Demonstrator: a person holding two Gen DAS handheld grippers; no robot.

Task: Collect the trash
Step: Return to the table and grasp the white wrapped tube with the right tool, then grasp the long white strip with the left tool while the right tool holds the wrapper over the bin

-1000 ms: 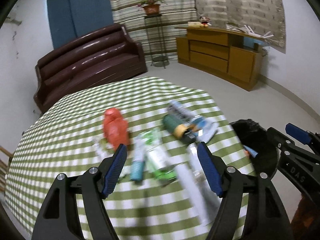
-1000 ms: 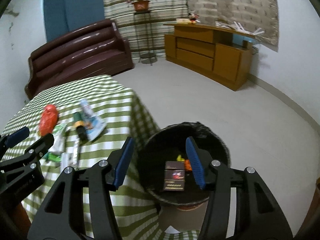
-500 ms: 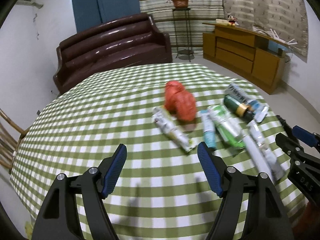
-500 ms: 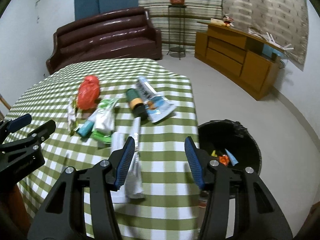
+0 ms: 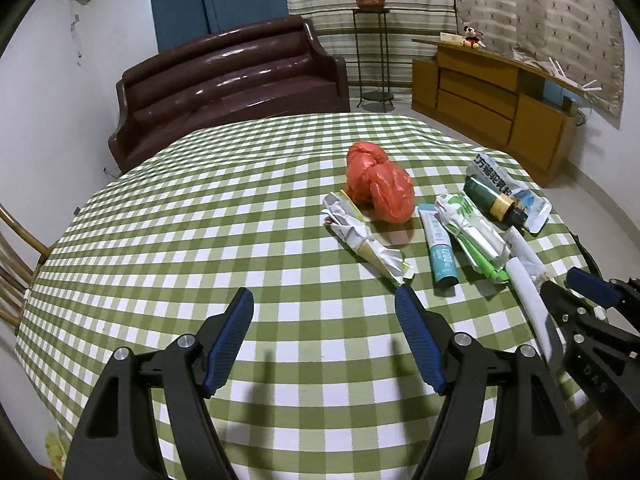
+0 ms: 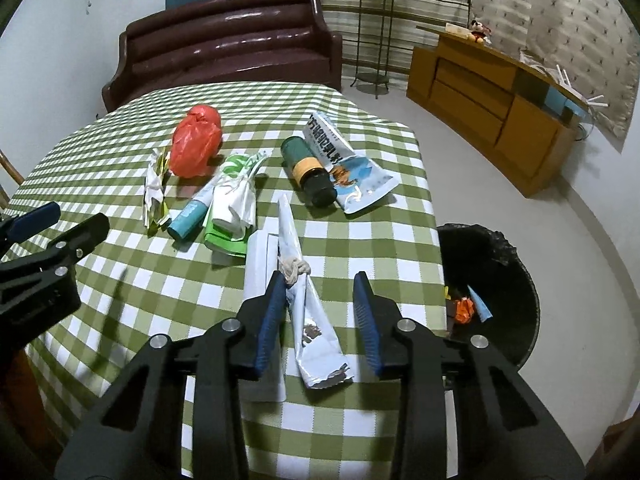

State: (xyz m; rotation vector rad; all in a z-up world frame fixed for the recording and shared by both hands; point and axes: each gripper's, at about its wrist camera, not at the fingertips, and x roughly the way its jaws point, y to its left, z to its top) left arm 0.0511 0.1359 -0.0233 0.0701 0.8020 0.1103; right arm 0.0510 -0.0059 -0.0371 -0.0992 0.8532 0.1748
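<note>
behind right fingers (image 6: 269,312), wrapper (image 6: 310,320) partly hidden

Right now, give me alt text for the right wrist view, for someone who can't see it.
The right hand-held gripper, jaws just narrowing, straddles a long white wrapper without pressing it, on a green checked tablecloth. Other litter lies beyond, and a black bin stands at right.
</note>
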